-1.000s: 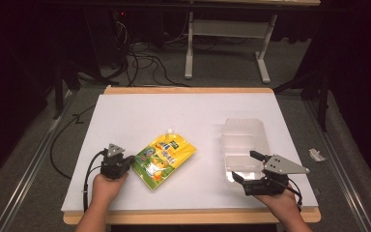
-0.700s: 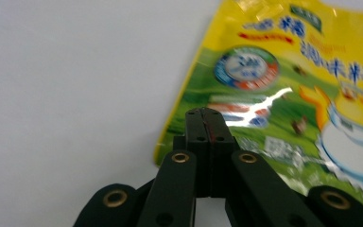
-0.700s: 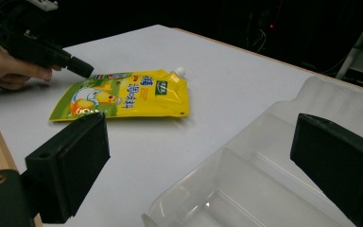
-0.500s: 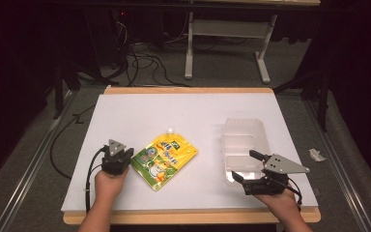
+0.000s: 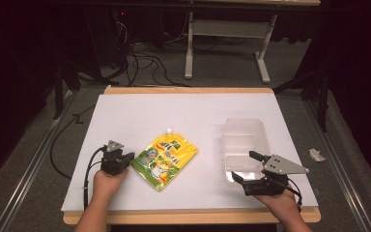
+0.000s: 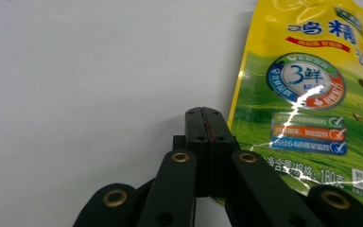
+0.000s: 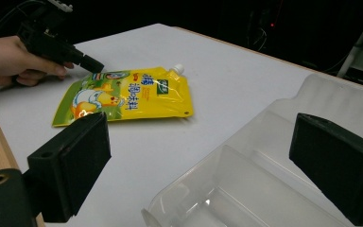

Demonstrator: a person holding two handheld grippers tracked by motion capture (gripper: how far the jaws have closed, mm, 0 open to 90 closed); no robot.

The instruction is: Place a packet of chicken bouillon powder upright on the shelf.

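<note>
Left tool point(image 5: 127, 157) clenched at pouch point(image 5: 164, 159) edge; right tool point(image 5: 244, 168) released over tray point(image 5: 244, 140). Spread left, pinch edge squarely.

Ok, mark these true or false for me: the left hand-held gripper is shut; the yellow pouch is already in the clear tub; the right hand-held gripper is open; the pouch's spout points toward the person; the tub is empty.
1. The left hand-held gripper is shut: true, its jaws meet beside the edge of the flat yellow spouted plastic pouch.
2. The pouch lies in the clear rectangular plastic tub: false, it lies flat on the white table, apart from the tub.
3. The right hand-held gripper is open: true, its jaws stand wide at the tub's near end.
4. The pouch's white spout points toward the person: false, it points away.
5. The tub is empty: true.
</note>
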